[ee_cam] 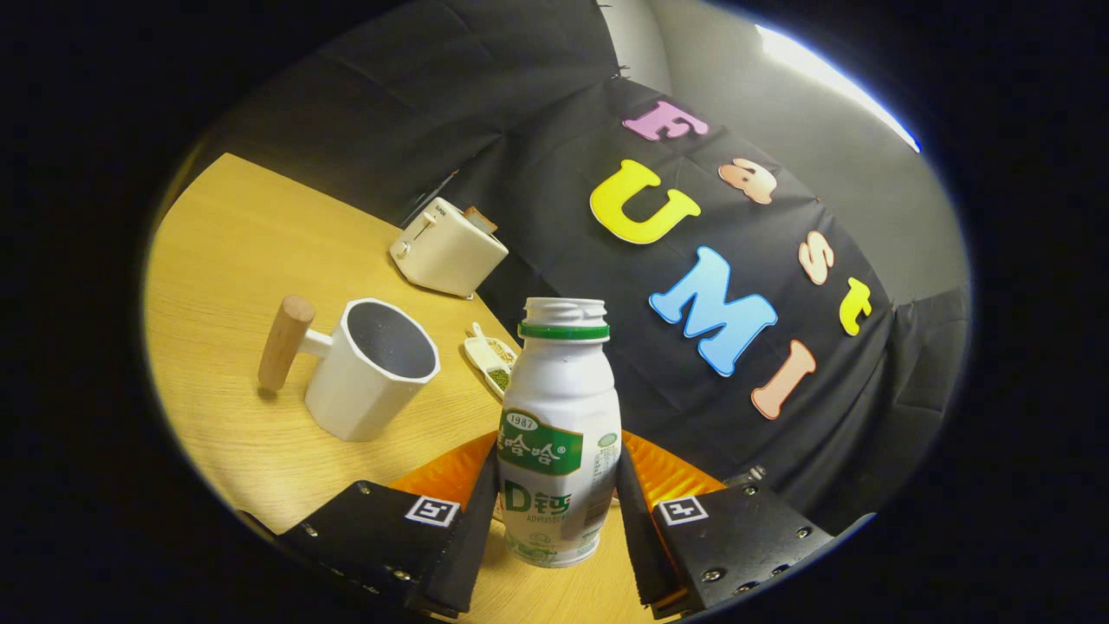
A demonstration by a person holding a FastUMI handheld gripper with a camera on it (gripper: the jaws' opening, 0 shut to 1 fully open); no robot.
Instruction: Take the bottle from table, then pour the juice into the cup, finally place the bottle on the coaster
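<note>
Gripper view looks along the tongs (554, 511), whose two fingers flank the lower body of the bottle (558, 433); the left finger seems to touch its label side, while the right one sits very close, and whether both are pressing cannot be told from here, so the grip may be closing or just closed. The bottle is small, white, plastic, with a printed label, a green ring under an uncapped threaded neck, and its base appears to rest on or hang just above the wooden table (243, 260), tilted with the view. An orange surface, possibly the coaster (450, 472), shows just behind the fingers on both sides of the bottle. By judgement the bottle is light and its thin wall will give under a hard squeeze, which could push juice out of the open mouth; the smooth label may slip, so the broad lower body where the fingers stand is the sensible hold. Beyond and to the left stands the white faceted cup (372, 368) with a wooden peg handle, empty as far as can be seen. Further on lie a small dish (490, 357) and a cream toaster (448, 247) near the wall.
</note>
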